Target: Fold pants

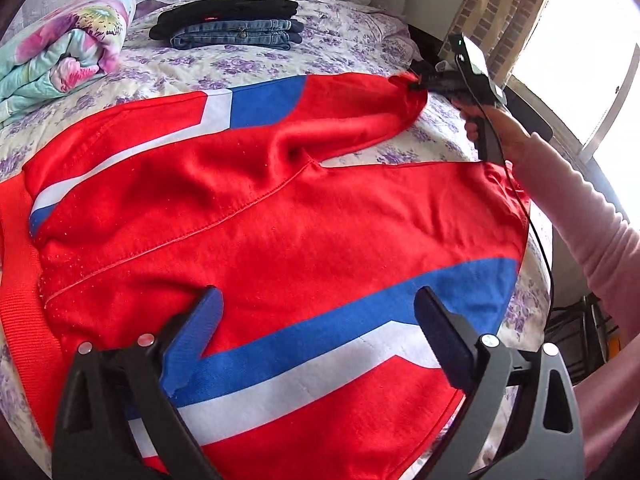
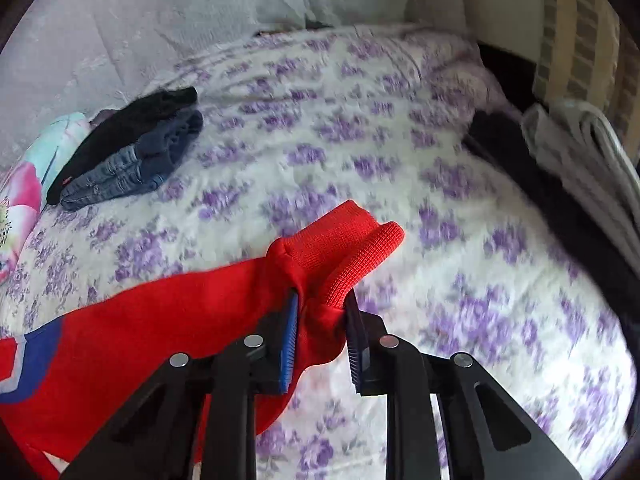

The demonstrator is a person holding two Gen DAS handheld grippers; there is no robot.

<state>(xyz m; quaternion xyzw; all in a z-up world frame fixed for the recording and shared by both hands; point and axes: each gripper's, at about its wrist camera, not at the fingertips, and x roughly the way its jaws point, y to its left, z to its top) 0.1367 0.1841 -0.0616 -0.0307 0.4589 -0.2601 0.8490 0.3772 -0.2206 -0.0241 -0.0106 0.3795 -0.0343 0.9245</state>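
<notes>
Red pants point(image 1: 280, 208) with blue and white stripes lie spread on the floral bed, both legs running to the right. My left gripper point(image 1: 320, 312) is open and hovers over the near leg, holding nothing. My right gripper point(image 2: 322, 312) is shut on the ribbed red cuff point(image 2: 352, 240) of the far leg and holds it a little above the bed. It also shows in the left wrist view point(image 1: 416, 82) at the far right, with the cuff pinched at its tip.
A stack of folded jeans and dark pants point(image 1: 232, 26) sits at the back of the bed point(image 2: 360, 140). A flowered quilt point(image 1: 60, 56) lies rolled at the back left. The bed's right edge, a dark gap and a window point(image 1: 580, 60) are to the right.
</notes>
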